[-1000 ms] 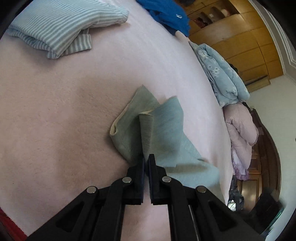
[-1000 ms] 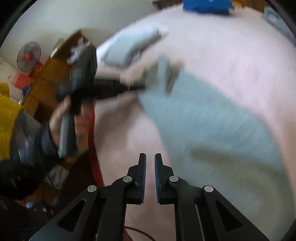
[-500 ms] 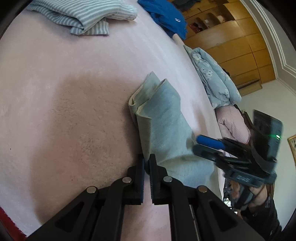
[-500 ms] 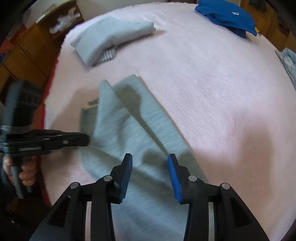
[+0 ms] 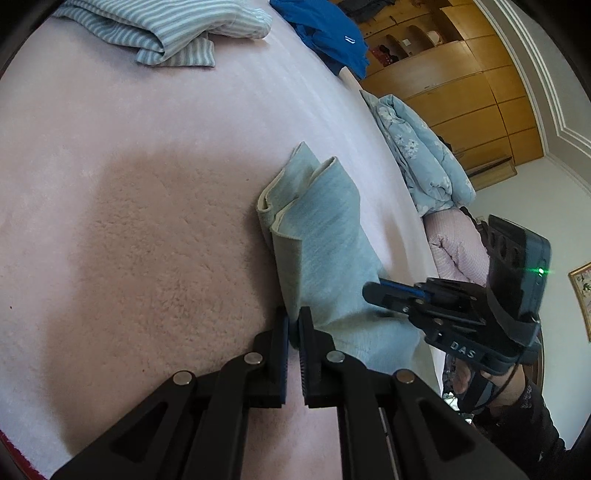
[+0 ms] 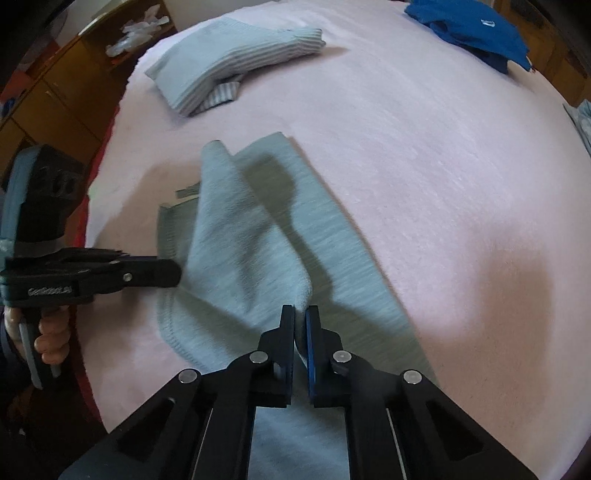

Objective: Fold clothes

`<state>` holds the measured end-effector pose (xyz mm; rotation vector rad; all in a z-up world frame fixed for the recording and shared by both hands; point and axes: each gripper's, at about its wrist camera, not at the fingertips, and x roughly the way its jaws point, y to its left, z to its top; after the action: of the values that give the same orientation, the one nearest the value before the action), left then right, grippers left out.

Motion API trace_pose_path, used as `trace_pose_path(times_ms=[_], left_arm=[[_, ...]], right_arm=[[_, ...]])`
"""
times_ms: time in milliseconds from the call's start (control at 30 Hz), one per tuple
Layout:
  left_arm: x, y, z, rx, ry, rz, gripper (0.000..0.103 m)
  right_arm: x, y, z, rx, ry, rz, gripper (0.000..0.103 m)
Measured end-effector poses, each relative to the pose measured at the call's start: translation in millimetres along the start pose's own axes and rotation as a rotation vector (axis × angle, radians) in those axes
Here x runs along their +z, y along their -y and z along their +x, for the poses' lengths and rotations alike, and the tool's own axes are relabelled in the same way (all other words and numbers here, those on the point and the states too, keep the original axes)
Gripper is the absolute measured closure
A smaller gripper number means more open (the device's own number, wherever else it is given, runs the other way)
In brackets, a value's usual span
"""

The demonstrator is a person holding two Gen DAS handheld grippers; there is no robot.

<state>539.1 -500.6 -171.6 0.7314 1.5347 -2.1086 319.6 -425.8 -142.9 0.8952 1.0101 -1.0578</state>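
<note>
A pale blue-grey garment (image 5: 325, 236) lies partly folded on the pink bedspread (image 5: 129, 206). My left gripper (image 5: 293, 325) is shut on a raised edge of it. In the right wrist view the same garment (image 6: 240, 240) stretches away from me, and my right gripper (image 6: 300, 314) is shut on a lifted fold of it. The left gripper (image 6: 173, 273) shows there at the left, holding the garment's side. The right gripper (image 5: 373, 293) shows in the left wrist view at the garment's right edge.
A folded striped garment (image 6: 229, 77) lies at the far side of the bed, and a blue garment (image 6: 476, 33) farther off. A floral quilt (image 5: 417, 162) and pink bedding (image 5: 461, 251) are piled beyond the bed's edge. Wooden cabinets (image 5: 461, 74) stand behind.
My right gripper was open above the garment half a second ago; it has now shut on a fold. My left gripper has kept its hold, and the garment is drawn tauter.
</note>
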Motion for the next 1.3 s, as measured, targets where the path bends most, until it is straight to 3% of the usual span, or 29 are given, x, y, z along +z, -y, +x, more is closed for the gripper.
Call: trace_pose_path(times_ms=[333, 633, 900, 1033, 1167, 1300], left_arm=[[11, 16, -14, -0.018, 0.072, 0.032, 0.098], [15, 7, 8, 0.033, 0.031, -0.021, 0.101], [5, 3, -4, 0.024, 0.053, -0.042, 0.102], [2, 6, -9, 0.051, 0.06, -0.033, 0.102], [-4, 13, -23, 0.046, 0.087, -0.012, 0.102], [0, 29, -39, 0.028, 0.125, 0.08, 0.101]], right_arm=[[0, 9, -39, -0.043, 0.158, 0.03, 0.098], [25, 23, 5, -0.08, 0.062, 0.065, 0.098], [22, 22, -6, -0.049, 0.097, 0.081, 0.098], [24, 26, 6, -0.063, 0.044, 0.099, 0.096], [24, 26, -7, -0.067, 0.084, 0.119, 0.094], [10, 29, -40, -0.062, 0.16, 0.162, 0.087]])
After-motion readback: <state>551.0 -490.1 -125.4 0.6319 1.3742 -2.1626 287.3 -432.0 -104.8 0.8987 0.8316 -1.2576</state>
